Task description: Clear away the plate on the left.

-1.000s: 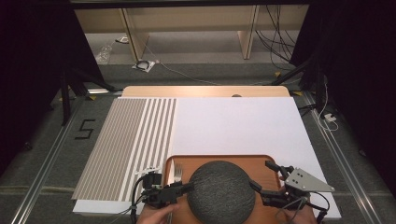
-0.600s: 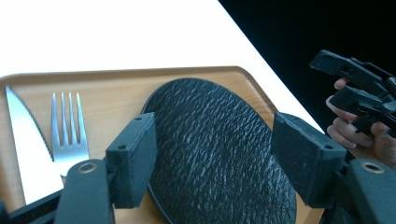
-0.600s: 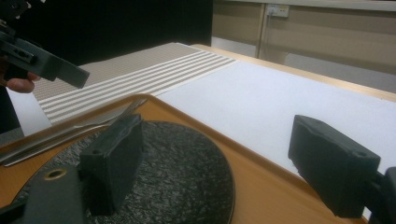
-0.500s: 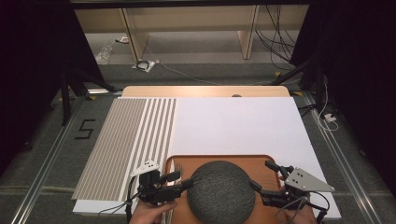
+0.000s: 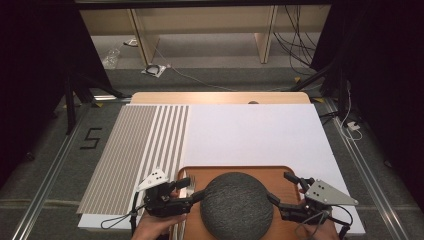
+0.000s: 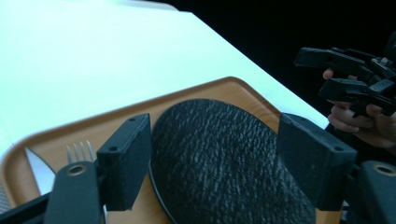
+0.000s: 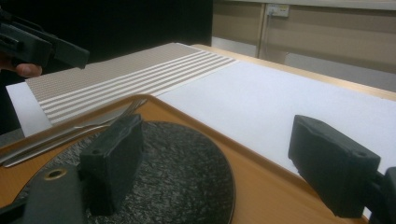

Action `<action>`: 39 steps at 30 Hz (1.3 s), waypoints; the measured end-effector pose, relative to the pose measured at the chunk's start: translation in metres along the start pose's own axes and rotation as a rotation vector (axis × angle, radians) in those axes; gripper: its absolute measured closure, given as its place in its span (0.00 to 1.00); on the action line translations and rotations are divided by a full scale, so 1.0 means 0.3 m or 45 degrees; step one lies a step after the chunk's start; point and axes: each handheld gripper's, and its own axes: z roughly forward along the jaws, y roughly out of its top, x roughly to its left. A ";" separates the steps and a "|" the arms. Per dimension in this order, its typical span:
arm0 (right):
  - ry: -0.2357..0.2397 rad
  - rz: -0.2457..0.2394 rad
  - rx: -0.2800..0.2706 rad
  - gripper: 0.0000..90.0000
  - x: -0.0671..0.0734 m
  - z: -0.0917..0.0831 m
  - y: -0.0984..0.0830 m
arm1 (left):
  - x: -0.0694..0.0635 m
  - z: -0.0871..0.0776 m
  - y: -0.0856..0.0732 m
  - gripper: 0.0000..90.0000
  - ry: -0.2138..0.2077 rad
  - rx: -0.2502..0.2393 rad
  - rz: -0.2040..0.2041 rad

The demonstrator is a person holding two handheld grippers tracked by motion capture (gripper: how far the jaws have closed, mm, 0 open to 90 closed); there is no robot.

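A dark grey round plate [image 5: 236, 205] [image 6: 224, 154] [image 7: 187, 172] lies on a wooden tray [image 5: 270, 172] [image 6: 140, 109] [image 7: 261, 186] at the near table edge. A fork [image 5: 190, 183] [image 6: 79, 150] and a knife [image 6: 37, 170] rest on the tray left of the plate. My left gripper [image 5: 192, 189] [image 6: 219, 158] sits at the plate's left edge over the fork. Its jaws have just been opening, and nothing is pressed between them. My right gripper [image 5: 282, 187] [image 7: 222, 163] stands open at the plate's right edge, gripping nothing.
A white sheet [image 5: 255, 135] covers the table, with a beige striped mat [image 5: 135, 145] [image 7: 116, 74] at its left. The wooden table edge [image 5: 220, 97] shows at the far side. Beyond it are the floor, cables and shelving.
The left gripper's jaws stand wider apart than a second ago, and it has shifted slightly left. The right gripper, plate and cutlery have not moved.
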 end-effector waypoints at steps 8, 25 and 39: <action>-0.002 0.004 -0.004 0.21 0.000 0.000 0.000 | 0.025 -0.022 0.005 0.28 0.039 -0.060 0.072; -0.005 0.014 -0.012 0.21 -0.004 -0.004 0.001 | 0.062 -0.058 0.001 0.20 0.071 -0.144 0.186; -0.004 0.021 -0.012 0.21 -0.005 -0.005 0.001 | 0.064 -0.070 0.003 0.20 0.061 -0.194 0.176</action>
